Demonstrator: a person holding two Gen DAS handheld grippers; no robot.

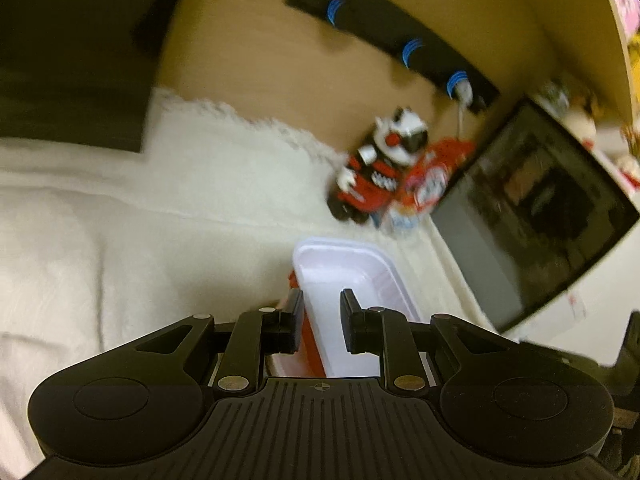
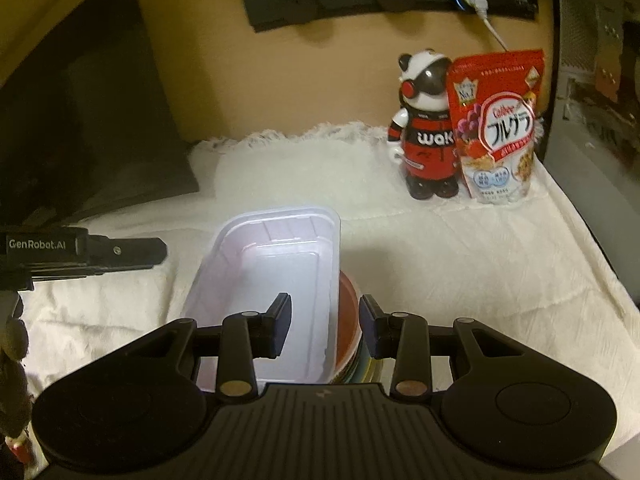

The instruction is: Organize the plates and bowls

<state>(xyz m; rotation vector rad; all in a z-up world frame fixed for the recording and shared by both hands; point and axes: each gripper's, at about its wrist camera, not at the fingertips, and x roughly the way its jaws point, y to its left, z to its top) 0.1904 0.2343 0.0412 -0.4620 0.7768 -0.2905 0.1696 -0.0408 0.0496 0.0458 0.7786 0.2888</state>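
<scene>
Between the spread fingers of our right gripper (image 2: 324,326) we see the right wall of the clear plastic tray (image 2: 276,256), which sits on a red bowl (image 2: 348,320) atop stacked plates (image 2: 360,372). Our left gripper (image 1: 320,320) also stands apart and empty, its fingers straddling the tray's left rim above the white cloth (image 1: 120,240).

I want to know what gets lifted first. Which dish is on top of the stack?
The clear rectangular plastic container is on top: the only pale, straight-sided piece, lying on the round red bowl and the plates below.
</scene>
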